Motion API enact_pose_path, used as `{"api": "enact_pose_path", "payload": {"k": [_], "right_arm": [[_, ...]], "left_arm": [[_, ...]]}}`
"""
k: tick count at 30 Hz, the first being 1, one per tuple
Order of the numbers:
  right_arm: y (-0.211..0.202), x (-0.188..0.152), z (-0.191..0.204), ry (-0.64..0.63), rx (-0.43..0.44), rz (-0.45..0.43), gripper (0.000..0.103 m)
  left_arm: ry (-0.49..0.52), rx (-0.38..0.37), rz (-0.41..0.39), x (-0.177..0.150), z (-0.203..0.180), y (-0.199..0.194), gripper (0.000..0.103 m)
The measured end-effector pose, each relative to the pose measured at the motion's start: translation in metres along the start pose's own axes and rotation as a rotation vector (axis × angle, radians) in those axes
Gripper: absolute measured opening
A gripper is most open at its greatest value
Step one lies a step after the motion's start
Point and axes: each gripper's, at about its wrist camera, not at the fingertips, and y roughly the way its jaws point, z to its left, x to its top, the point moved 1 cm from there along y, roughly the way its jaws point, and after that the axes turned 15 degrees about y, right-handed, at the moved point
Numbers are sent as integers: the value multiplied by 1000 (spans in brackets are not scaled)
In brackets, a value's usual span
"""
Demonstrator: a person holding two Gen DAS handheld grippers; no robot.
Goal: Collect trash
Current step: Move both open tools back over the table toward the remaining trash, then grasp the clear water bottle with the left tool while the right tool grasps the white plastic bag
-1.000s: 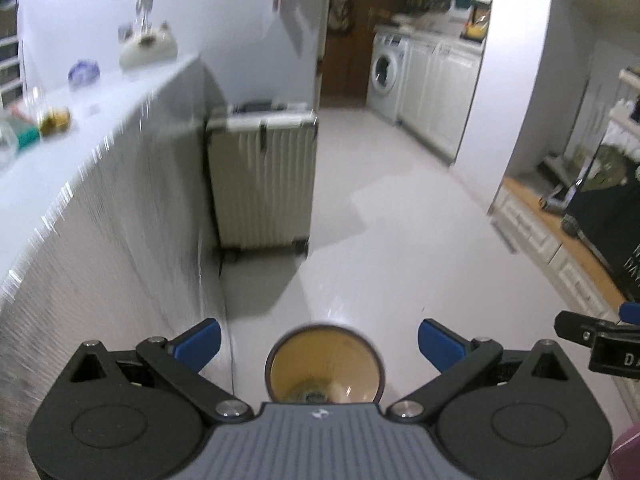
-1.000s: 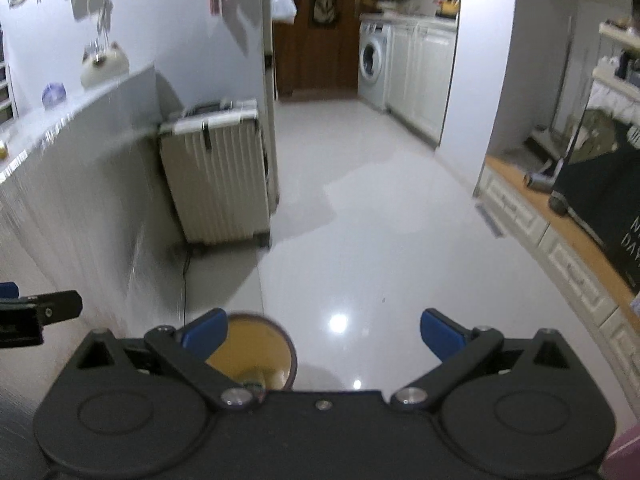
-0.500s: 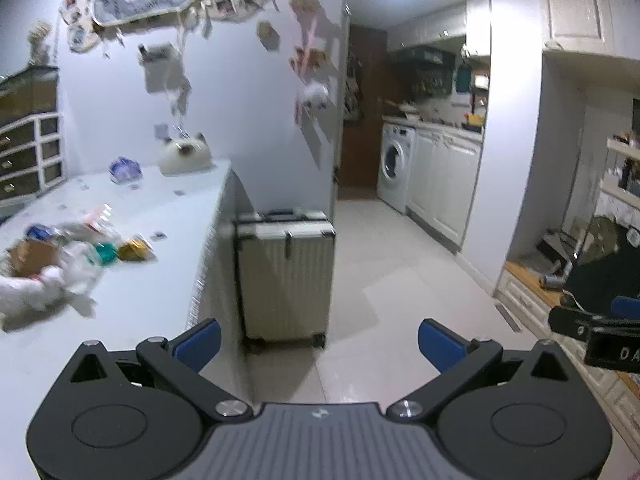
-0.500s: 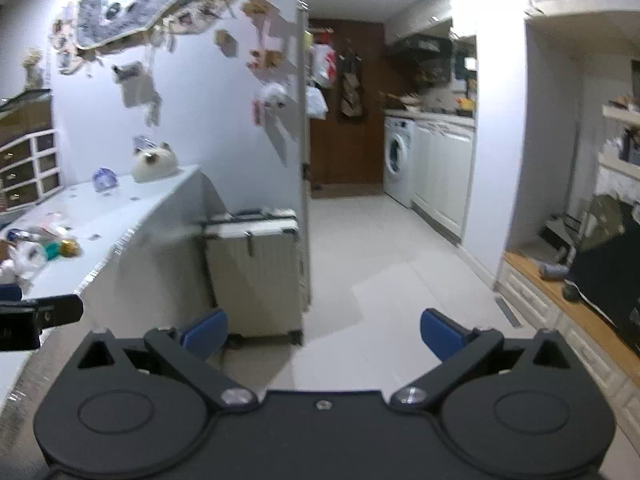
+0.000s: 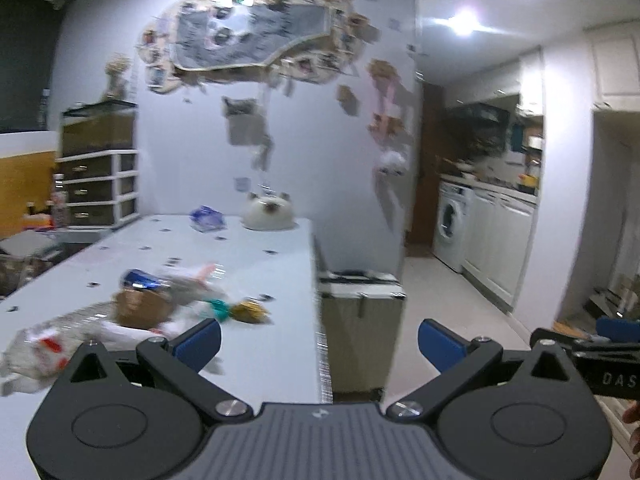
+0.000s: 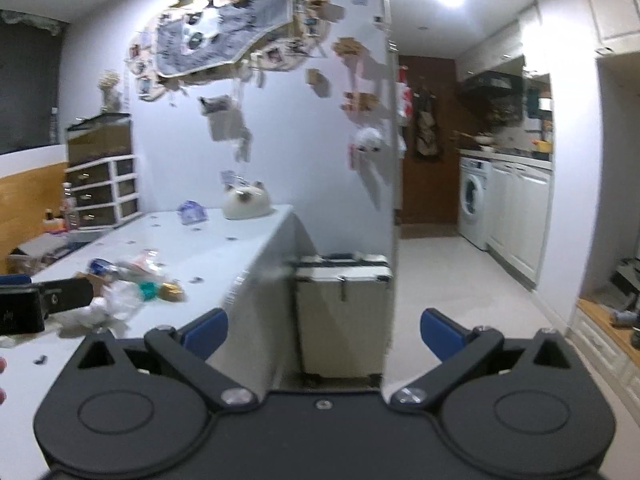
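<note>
A heap of trash (image 5: 136,304) lies on the white table (image 5: 248,264) at the left: a brown paper piece (image 5: 140,308), a blue can (image 5: 140,278), clear plastic wrap, a teal scrap and a gold wrapper (image 5: 250,311). The right wrist view shows the same trash heap (image 6: 132,284) at mid-left. My left gripper (image 5: 318,342) is open and empty, raised just right of the heap near the table's corner. My right gripper (image 6: 323,332) is open and empty too, hanging beyond the table edge over the floor. The views are blurred.
A cream suitcase (image 6: 344,316) stands on the floor against the table's end. A cat-shaped ornament (image 5: 268,216) and a blue packet (image 5: 206,218) sit at the table's far end. Drawers (image 5: 100,188) stand at the left wall. A washing machine (image 6: 474,208) and cabinets line the corridor.
Both grippers have risen from floor level, where a round yellow bin showed, to above table height. The tabletop and trash heap have come into view. Both stay open.
</note>
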Motion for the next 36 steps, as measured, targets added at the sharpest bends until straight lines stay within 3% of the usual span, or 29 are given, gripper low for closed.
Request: {"api": "enact_pose_path", "payload": {"k": [14, 22, 29, 36], "right_arm": [[50, -28, 117, -43, 186, 92, 103], [90, -46, 181, -55, 235, 164, 103], [123, -55, 226, -29, 266, 221, 103], [156, -60, 265, -26, 252, 262, 103]], "left_arm": [[-128, 230, 86, -48, 147, -13, 103], [-184, 339, 143, -87, 227, -13, 103], [-223, 305, 175, -113, 292, 10, 103], [-197, 189, 221, -135, 343, 55, 103]]}}
